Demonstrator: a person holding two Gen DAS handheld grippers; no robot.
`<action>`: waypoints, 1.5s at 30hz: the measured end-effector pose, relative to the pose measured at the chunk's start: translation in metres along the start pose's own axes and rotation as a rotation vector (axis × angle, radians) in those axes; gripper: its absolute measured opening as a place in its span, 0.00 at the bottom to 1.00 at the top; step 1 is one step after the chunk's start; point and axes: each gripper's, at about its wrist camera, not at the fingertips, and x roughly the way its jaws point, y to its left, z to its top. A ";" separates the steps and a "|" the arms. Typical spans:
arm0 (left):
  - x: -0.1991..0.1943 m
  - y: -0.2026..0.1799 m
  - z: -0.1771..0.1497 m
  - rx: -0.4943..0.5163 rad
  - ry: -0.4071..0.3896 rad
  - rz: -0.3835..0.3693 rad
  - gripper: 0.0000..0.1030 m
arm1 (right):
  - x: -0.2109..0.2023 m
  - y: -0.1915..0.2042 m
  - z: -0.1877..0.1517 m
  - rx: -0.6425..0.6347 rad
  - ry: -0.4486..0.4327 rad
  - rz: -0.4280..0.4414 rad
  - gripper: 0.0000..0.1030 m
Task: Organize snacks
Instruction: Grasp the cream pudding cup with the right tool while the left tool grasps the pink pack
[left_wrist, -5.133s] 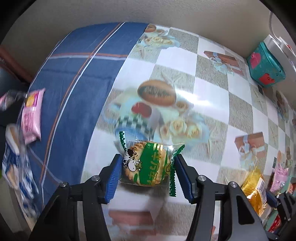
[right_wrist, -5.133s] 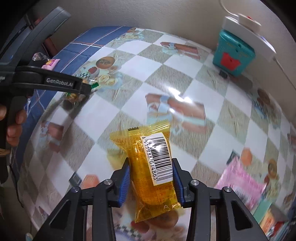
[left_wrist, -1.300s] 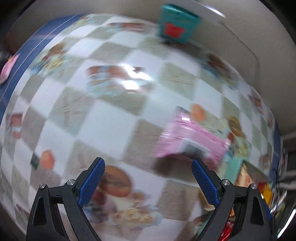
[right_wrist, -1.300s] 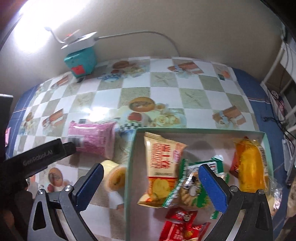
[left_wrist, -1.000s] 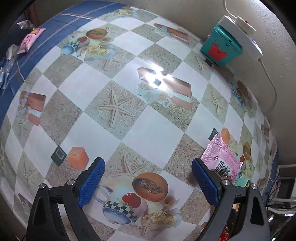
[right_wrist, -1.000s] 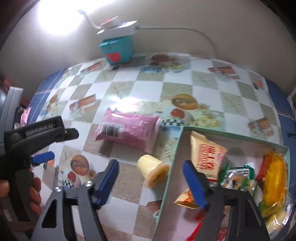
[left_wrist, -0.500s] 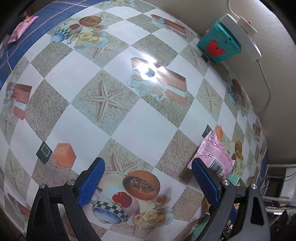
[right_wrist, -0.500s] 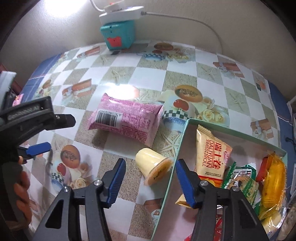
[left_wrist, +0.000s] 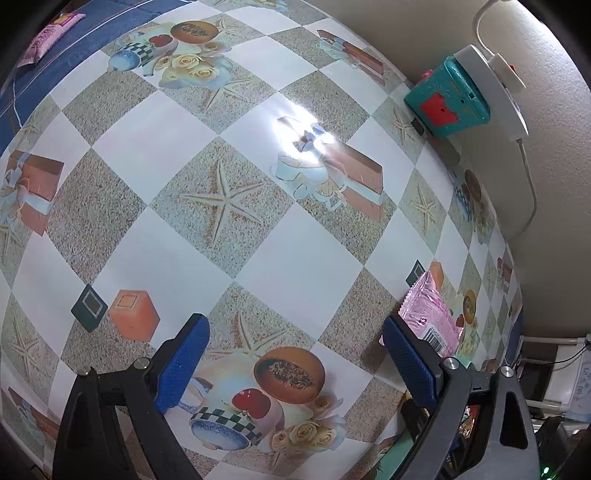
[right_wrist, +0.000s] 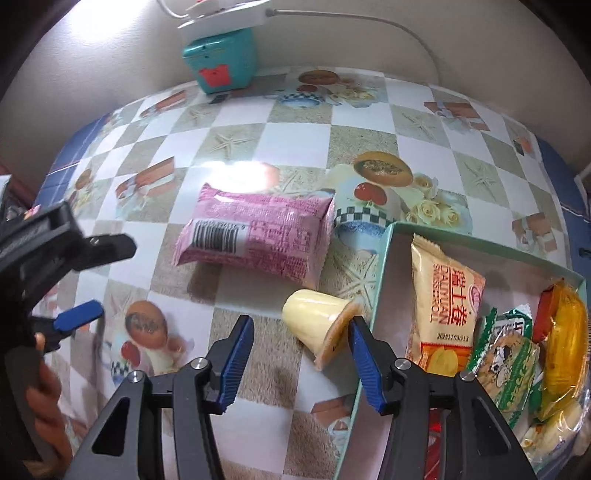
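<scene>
step: grab pudding cup (right_wrist: 320, 326) | right gripper (right_wrist: 301, 354) empty, jaws just closing, right pad beside lid | left gripper (left_wrist: 295, 363) spread, empty | advice: centre on cup body, clear box (right_wrist: 382, 273) wall

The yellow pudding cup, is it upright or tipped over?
Tipped: the cup lies on its side on the table, lid facing the box.

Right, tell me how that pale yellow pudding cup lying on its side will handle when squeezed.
The pale yellow pudding cup is tapered and on its side, so it would probably roll in a curve if nudged. Its thin plastic wall likely dents under pressure. The right gripper, jaws just closing, may slip off the smooth taper.
</scene>
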 end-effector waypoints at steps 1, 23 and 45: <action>0.000 -0.001 0.000 0.003 0.000 0.001 0.92 | 0.002 0.002 0.002 0.002 0.002 -0.016 0.55; 0.010 -0.034 -0.003 0.152 -0.002 0.025 0.92 | 0.015 -0.004 0.016 0.077 -0.019 -0.041 0.41; 0.032 -0.166 -0.046 1.065 -0.080 0.292 0.92 | -0.043 -0.068 0.007 0.177 -0.174 0.087 0.39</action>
